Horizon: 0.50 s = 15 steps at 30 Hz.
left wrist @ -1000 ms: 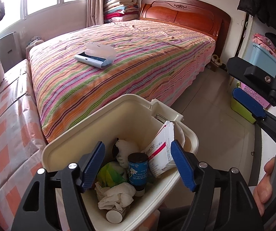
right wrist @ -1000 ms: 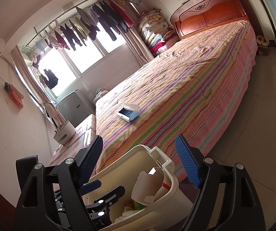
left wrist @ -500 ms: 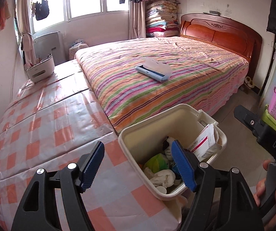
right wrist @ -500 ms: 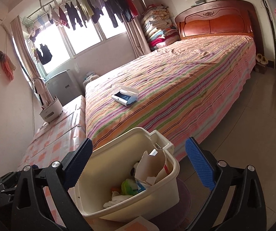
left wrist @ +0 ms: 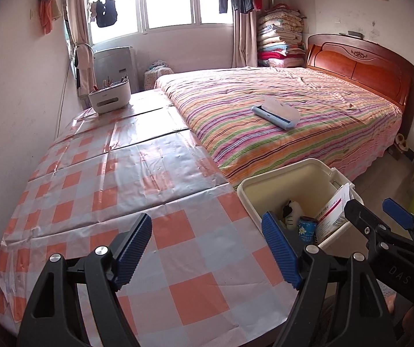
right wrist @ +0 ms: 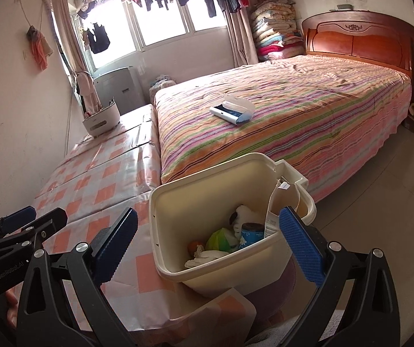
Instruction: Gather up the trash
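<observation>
**Both grippers empty beside a filled bin**

A cream bin (right wrist: 230, 231) is being shown at the corner of a desk (left wrist: 120, 179) covered in an orange-and-white checked cloth, just beside a bed (right wrist: 308, 121) with a striped cover. Trash is lying inside the bin: crumpled tissue (right wrist: 204, 258), a green wrapper (right wrist: 220, 238), a small blue cup (right wrist: 251, 235) and a white paper packet (right wrist: 276, 214) leaning against the bin's wall.

The left gripper (left wrist: 207, 250) is being held over the checked cloth with nothing between its blue pads; its jaws have just been opening further. The right gripper (right wrist: 207, 241) is being held spread at its widest around the near side of the bin, touching nothing; its jaws have also just been opening.

The dropping step is judged to be finished, and a search for more trash appears to be starting. No loose trash is being shown on the desk. A white-and-blue case (left wrist: 276, 112) is lying on the bed; whether it counts as trash cannot be told.
</observation>
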Each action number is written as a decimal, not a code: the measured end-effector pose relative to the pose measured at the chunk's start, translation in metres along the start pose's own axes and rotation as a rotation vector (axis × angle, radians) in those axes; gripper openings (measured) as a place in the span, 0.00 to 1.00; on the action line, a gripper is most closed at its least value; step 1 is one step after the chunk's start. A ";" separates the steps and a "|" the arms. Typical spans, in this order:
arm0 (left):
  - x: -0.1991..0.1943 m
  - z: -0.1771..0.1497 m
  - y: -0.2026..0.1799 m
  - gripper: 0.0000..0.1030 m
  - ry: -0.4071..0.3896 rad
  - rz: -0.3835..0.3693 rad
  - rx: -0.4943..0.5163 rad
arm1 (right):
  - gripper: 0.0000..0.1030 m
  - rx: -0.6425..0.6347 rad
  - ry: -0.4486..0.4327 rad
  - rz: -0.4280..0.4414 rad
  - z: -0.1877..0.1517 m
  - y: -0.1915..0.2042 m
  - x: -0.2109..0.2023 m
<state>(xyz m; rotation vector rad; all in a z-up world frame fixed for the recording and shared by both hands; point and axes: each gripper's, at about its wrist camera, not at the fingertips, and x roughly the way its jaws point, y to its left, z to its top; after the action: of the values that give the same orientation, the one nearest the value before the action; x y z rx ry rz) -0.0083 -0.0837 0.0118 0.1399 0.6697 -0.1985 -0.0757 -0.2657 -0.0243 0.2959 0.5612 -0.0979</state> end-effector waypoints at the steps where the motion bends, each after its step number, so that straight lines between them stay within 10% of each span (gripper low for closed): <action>1: 0.000 -0.001 0.002 0.74 0.006 -0.006 0.000 | 0.94 -0.001 -0.004 -0.011 0.000 0.002 -0.002; 15: 0.002 -0.003 0.012 0.74 0.036 -0.024 -0.008 | 0.94 -0.031 0.003 -0.020 0.010 0.021 -0.005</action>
<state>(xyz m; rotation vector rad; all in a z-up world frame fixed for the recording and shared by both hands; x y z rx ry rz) -0.0057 -0.0712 0.0089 0.1285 0.7085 -0.2168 -0.0709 -0.2489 -0.0082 0.2601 0.5686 -0.1077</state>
